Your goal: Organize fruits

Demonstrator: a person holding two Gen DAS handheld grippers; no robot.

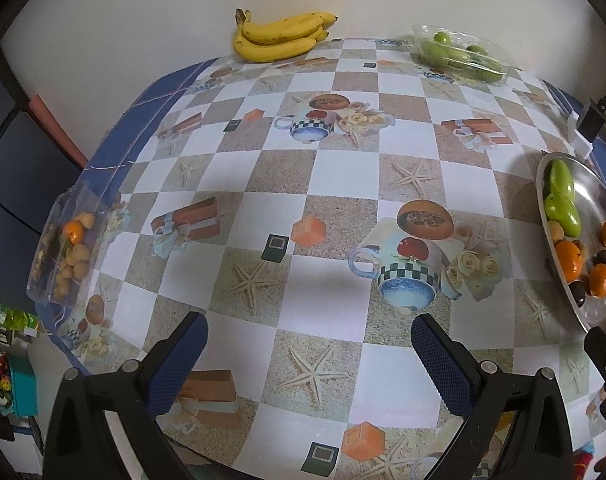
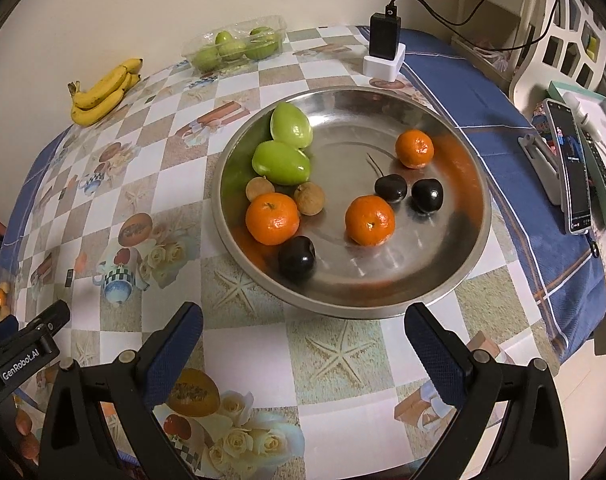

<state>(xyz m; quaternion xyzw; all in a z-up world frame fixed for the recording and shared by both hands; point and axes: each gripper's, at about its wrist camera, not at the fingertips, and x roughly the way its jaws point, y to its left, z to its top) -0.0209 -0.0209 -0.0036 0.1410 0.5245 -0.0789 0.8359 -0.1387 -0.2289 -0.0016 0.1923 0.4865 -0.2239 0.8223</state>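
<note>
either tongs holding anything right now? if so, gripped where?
Nothing held. Left tongs are open over bare tablecloth; right tongs are open just short of the steel tray, touching no fruit.

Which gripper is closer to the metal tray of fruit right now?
Right. The right gripper hangs open just before the metal tray; the left gripper has it off to its right.

"GenRobot.AI" printed white on left gripper (image 2: 21, 354) body; nothing else legible.
</note>
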